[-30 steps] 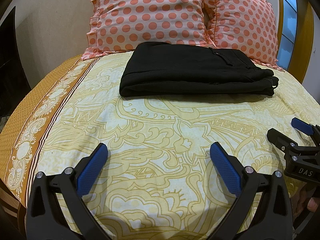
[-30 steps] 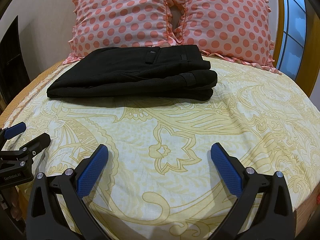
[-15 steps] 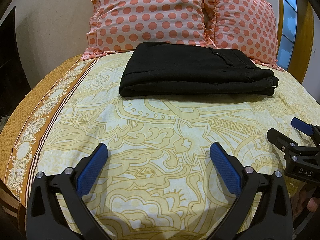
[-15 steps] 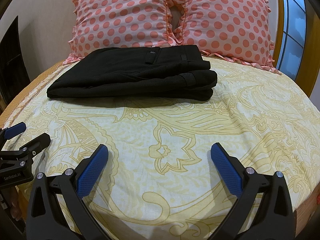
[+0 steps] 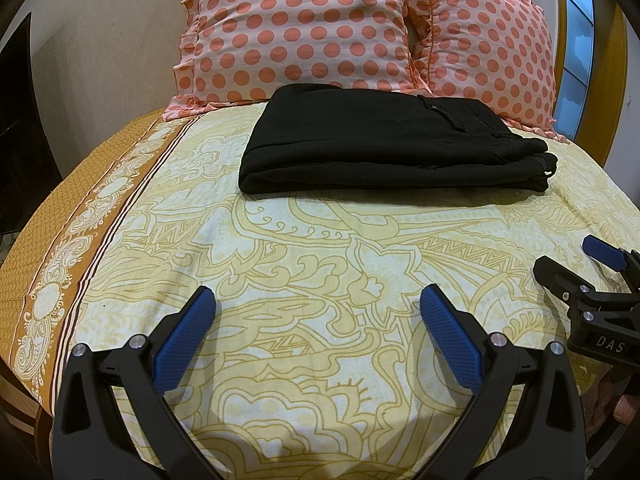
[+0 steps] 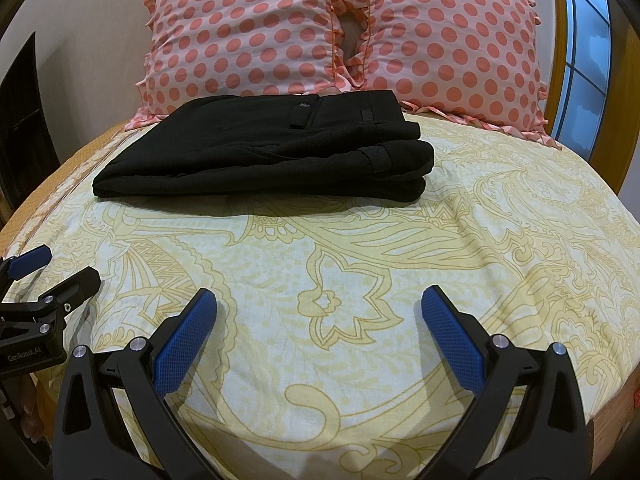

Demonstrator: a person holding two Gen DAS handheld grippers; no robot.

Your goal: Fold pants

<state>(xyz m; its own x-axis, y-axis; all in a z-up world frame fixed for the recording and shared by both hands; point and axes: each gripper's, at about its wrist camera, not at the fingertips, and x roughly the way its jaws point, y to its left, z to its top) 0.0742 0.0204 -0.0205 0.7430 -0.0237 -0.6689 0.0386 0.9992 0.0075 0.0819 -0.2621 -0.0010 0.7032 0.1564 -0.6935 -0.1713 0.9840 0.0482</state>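
Yellow paisley bed [image 5: 320,264], pants [image 5: 384,148] folded in a neat stack just in front of the pillows [image 5: 304,28]. Left gripper [image 5: 316,316] and right gripper [image 6: 320,316] sit well short of the pants, fingers apart, empty. Looks done; nudging the stack could flop the layers open.

I see the bed [image 5: 320,264] filling most of my left view, covered by a pale yellow sheet [image 6: 360,272] with swirling ochre leaf patterns and a brown patterned border [image 5: 80,240] down the left of the frame. Black pants [image 5: 384,148], folded into a flat stack, lie on it in the upper middle. Behind them, two pink polka-dot pillows [image 6: 340,28] stand side by side across the top.
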